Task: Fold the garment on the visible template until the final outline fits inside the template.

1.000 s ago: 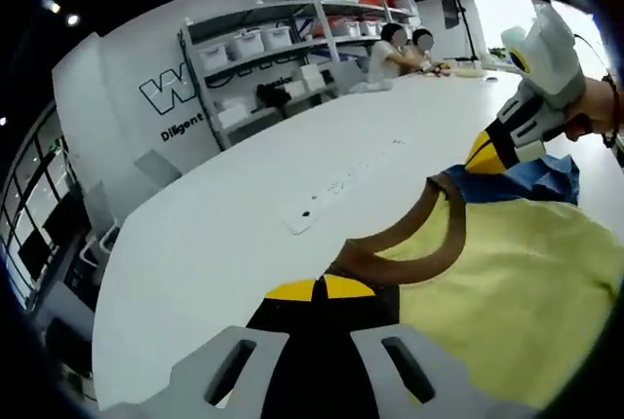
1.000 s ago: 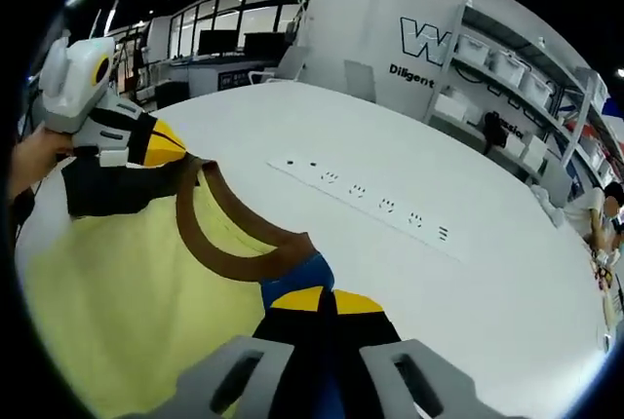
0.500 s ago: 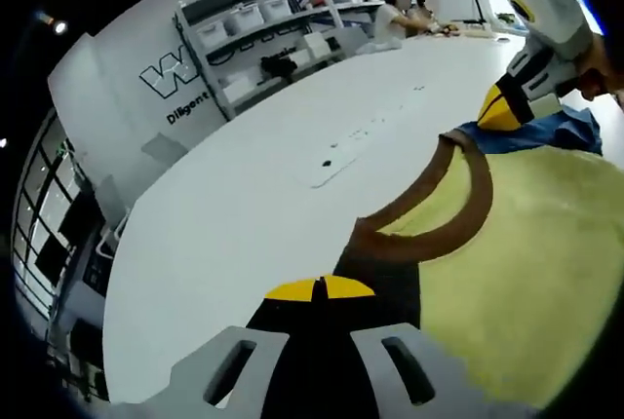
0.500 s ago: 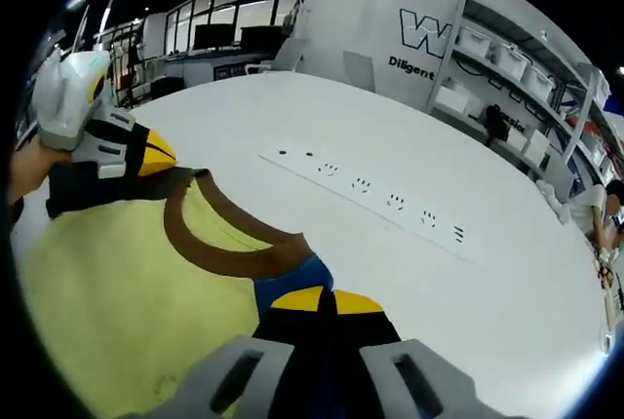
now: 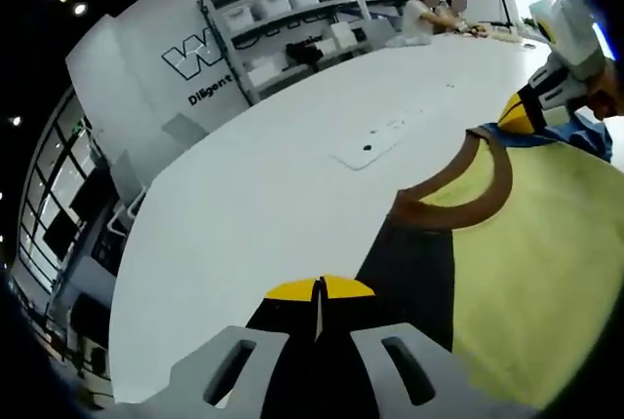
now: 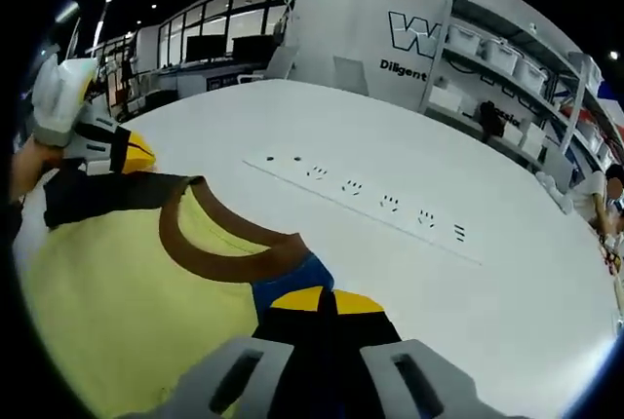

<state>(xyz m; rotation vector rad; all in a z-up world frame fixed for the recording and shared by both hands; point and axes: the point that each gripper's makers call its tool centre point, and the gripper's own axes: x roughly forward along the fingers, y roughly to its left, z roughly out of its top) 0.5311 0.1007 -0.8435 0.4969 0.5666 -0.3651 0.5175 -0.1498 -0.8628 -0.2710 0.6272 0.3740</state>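
Yellow shirt with a brown collar, one black shoulder and one blue, spread between my two grippers over the white table. In the left gripper view the black shoulder runs under my left gripper, whose yellow tips are pressed together on that cloth. In the right gripper view my right gripper is clamped the same way on the blue shoulder, just below the collar. Each gripper appears at the far shoulder in the other's view.

Progress, as I judge it: early. The shirt looks stretched out flat by its shoulders, no fold made that I can see. I cannot make out a template outline under or beside it, so fit cannot be checked. All folding appears left to do.

Further out: a strip of sockets set in the tabletop, shelves with bins against the wall, people seated at the table's far end.
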